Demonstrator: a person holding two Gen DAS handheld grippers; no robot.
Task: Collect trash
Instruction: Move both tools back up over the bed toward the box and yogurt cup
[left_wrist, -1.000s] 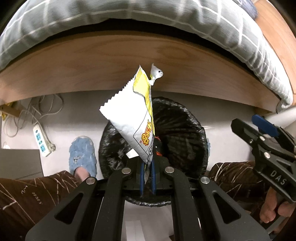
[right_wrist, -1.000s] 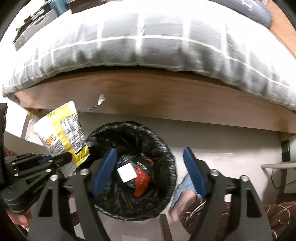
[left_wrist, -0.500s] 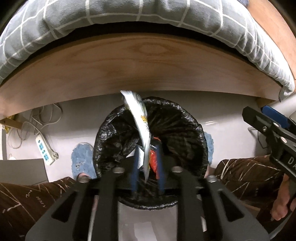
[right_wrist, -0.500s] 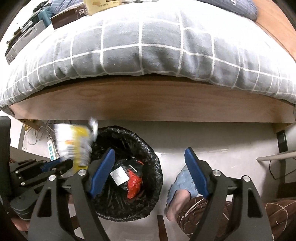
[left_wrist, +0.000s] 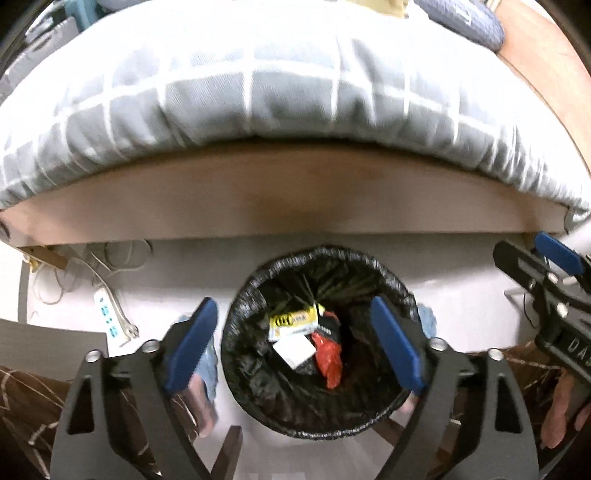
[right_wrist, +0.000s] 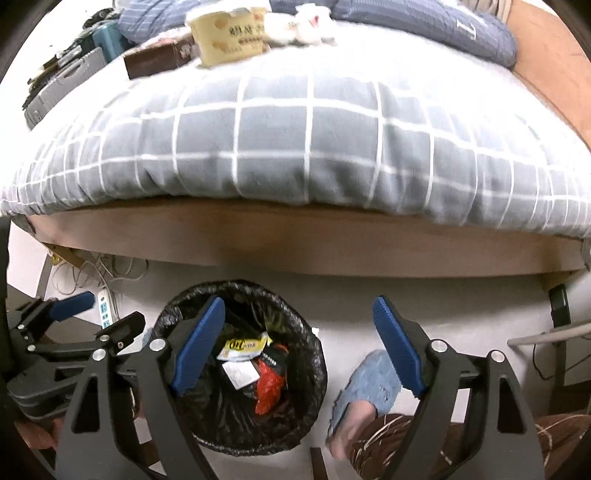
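A round bin lined with a black bag (left_wrist: 258, 295) stands on the floor below the bed edge. Inside lie the yellow and white snack bag (left_wrist: 293, 320), a white wrapper and red trash (left_wrist: 327, 352). My left gripper (left_wrist: 295, 347) is open and empty above the bin. My right gripper (right_wrist: 299, 347) is open and empty, above the bin's right rim (right_wrist: 317, 354); the snack bag (right_wrist: 243, 345) shows inside the bin. The right gripper also shows at the right edge of the left wrist view (left_wrist: 546, 280).
A bed with a grey checked duvet (right_wrist: 295, 140) and wooden side board (right_wrist: 295, 240) rises behind the bin. Boxes (right_wrist: 229, 35) lie on the bed. A power strip (left_wrist: 107, 314) and cables lie on the floor at left. The person's slippered foot (right_wrist: 373, 387) is right of the bin.
My left gripper opened and let go of the snack bag, which dropped into the bin. Both grippers have risen and tilted up, showing more of the bed.
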